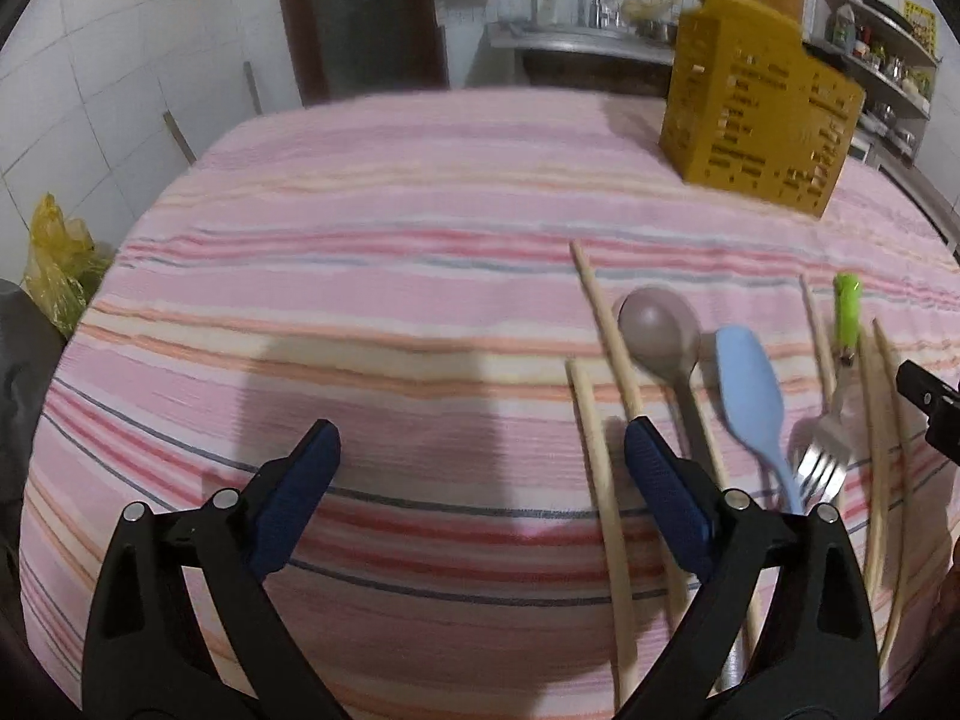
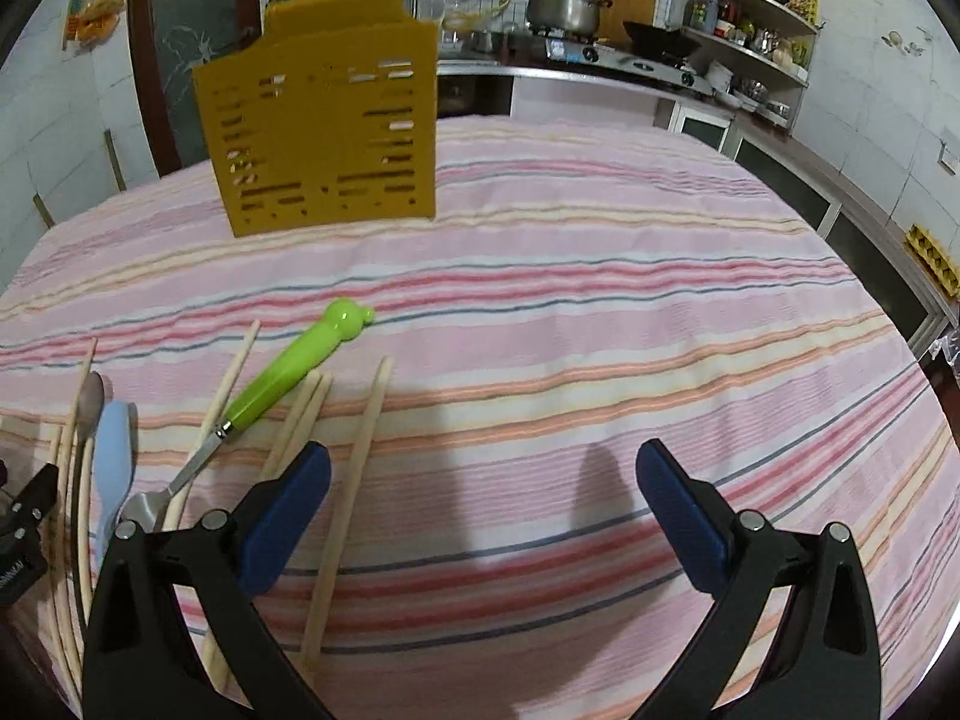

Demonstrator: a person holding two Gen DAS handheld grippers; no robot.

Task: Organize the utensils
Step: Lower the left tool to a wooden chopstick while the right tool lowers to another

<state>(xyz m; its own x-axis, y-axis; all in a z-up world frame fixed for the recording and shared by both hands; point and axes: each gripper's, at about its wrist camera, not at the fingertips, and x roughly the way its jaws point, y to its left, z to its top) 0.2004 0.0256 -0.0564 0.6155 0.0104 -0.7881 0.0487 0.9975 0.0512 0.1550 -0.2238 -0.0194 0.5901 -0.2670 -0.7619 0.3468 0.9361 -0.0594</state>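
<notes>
Both grippers hang over a table covered in a pink striped cloth (image 2: 600, 276), tilted down toward it. The left gripper (image 1: 480, 450) has its blue-padded fingers spread wide with nothing but cloth between them; its right finger sits over the near end of a loose wooden chopstick (image 1: 606, 324). The right gripper (image 2: 483, 468) is spread just as wide and grips nothing, its left finger lying over a pair of chopsticks (image 2: 303, 414).

The utensils lie loose on the cloth in a rough row between the two grippers, all pointing roughly away from the person. From the left wrist view I can make out a taupe spoon (image 1: 660, 330) with its bowl at the far end, and just beside it a pale blue plastic spoon (image 1: 750, 390). Next comes a metal fork (image 1: 825, 462) with a bright green handle (image 2: 294, 366), tines toward the person. Several more chopsticks are scattered around these, some crossing under the spoons and others lying just past the fork.

Well beyond the utensils stands a mustard-yellow slotted utensil holder (image 2: 324, 120), upright on the cloth near the far edge of the table. Nothing I can see is inside it from here. Behind it a kitchen counter carries a steel pot (image 2: 564, 9) on a gas stove.
</notes>
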